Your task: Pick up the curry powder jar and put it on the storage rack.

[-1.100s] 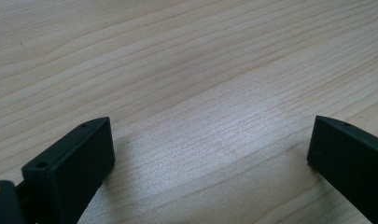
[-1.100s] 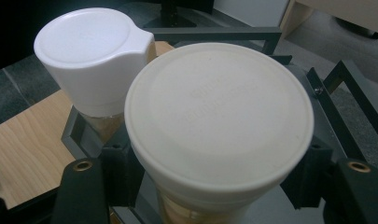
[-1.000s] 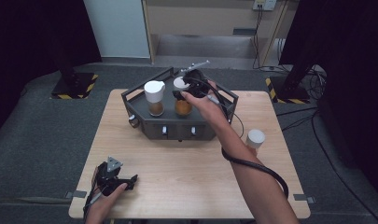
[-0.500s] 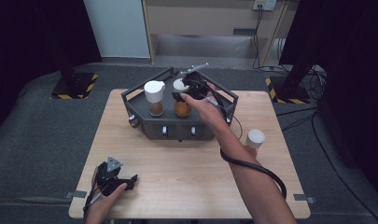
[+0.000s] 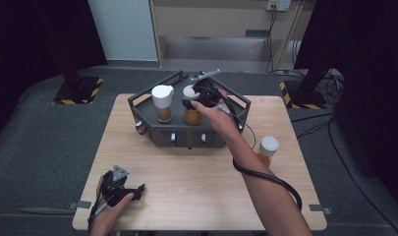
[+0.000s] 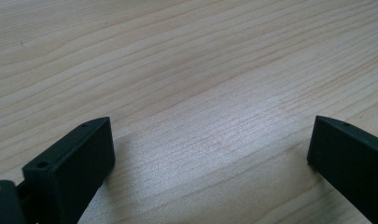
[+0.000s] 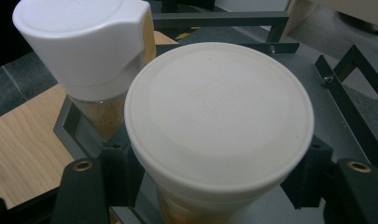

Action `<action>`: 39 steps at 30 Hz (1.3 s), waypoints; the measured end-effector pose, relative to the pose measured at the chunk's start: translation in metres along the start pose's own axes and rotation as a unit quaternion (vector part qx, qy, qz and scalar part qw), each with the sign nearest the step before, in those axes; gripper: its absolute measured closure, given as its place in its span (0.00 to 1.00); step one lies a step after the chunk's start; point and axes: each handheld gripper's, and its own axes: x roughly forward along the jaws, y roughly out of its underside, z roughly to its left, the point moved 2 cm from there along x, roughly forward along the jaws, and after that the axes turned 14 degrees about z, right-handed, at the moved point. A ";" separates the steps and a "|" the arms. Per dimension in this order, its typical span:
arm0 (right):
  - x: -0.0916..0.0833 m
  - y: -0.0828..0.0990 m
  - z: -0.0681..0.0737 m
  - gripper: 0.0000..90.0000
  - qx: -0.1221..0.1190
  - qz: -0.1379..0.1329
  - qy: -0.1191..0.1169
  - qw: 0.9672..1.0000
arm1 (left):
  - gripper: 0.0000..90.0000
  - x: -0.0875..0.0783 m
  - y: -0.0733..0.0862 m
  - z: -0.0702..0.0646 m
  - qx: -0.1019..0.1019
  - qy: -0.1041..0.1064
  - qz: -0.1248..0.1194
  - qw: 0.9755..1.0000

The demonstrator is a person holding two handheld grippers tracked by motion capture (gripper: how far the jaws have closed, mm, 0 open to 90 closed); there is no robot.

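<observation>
Jar (image 7: 219,135) with cream lid, clamped between the jaws of the right gripper (image 5: 199,101), standing in the grey rack (image 5: 152,129) at the far middle of the wooden table (image 5: 196,196), just beside a flip-cap jar (image 5: 162,102); faint embossed lettering on the lid, too soft to read. Third white-capped jar (image 5: 268,149) near the table's right edge, well apart; wide bare wood toward the near edge, left gripper (image 5: 119,187) resting there, jaws apart on nothing
</observation>
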 end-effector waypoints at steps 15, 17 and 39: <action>0.002 0.005 -0.001 0.36 0.004 -0.009 -0.004 1.000 | 0.00 0.000 0.000 -0.001 -0.001 -0.001 0.000 1.000; 0.002 0.005 -0.002 0.34 0.005 -0.011 -0.005 1.000 | 0.00 0.000 0.000 -0.001 -0.001 -0.001 0.000 1.000; -0.021 0.024 -0.001 0.09 0.002 -0.027 0.009 1.000 | 0.00 0.000 0.000 -0.001 -0.001 -0.001 0.000 1.000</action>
